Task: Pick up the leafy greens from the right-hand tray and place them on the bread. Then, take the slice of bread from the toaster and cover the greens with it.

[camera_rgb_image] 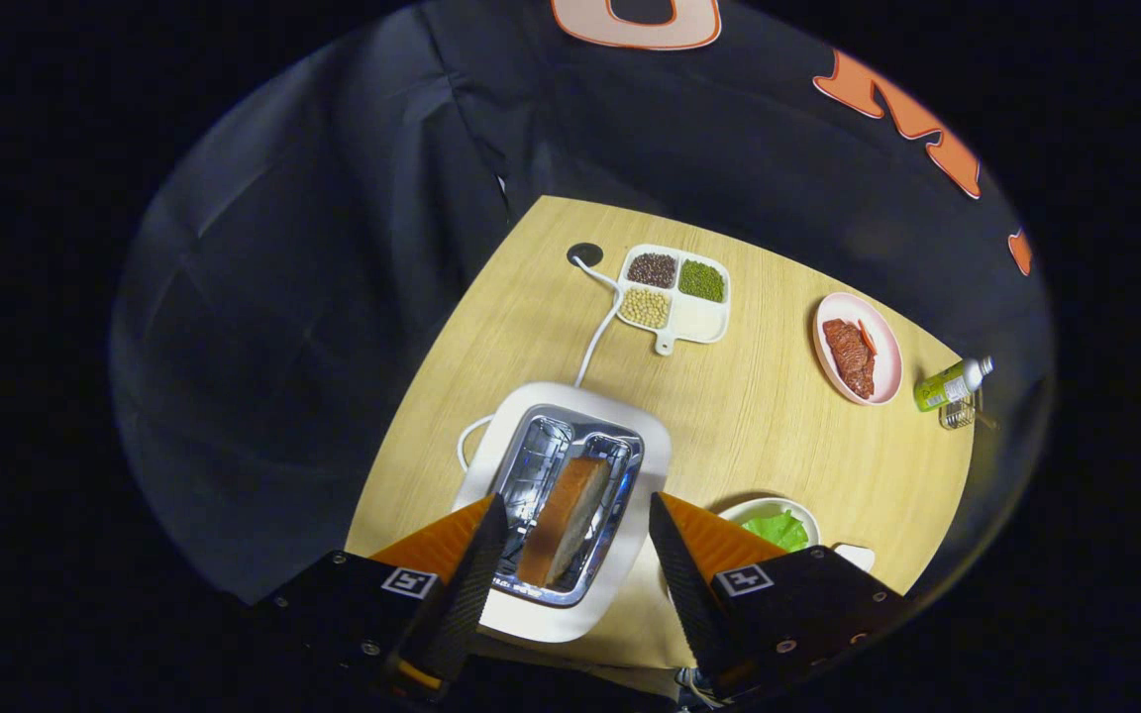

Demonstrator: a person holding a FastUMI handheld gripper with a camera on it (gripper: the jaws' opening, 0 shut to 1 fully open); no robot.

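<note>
The gripper [575,550] hangs above the white toaster [570,505], looking almost straight down on it. Its two dark fingers [476,584] stand wide apart, holding nothing, one on each side of the toaster's shiny metal top. Between them, a slice of bread [563,518] stands on edge in the right-hand slot, its brown crust running from about one o'clock down to seven o'clock. The fingers are not touching the bread; there is a clear gap on both sides of it. The left-hand slot is bare metal.

The toaster sits on a light wooden table [759,416]. A white cord [595,342] runs from it toward twelve o'clock and ends at a dark round hole [584,254] in the tabletop.

The leafy greens [780,530] lie in a small white bowl [764,509] at about three o'clock from the toaster, just beside the right finger and partly hidden behind it. I cannot tell what the bowl stands on.

Beyond the toaster, at roughly one o'clock, a white divided tray [697,322] holds dark beans, green beans and pale beans in three sections, with one section bare. Farther round, at two o'clock, a pink plate [858,347] carries a slab of red meat [850,357]. Near the table's edge past the plate, a small green bottle [952,383] lies tilted over on a little wire rack [959,413].
</note>
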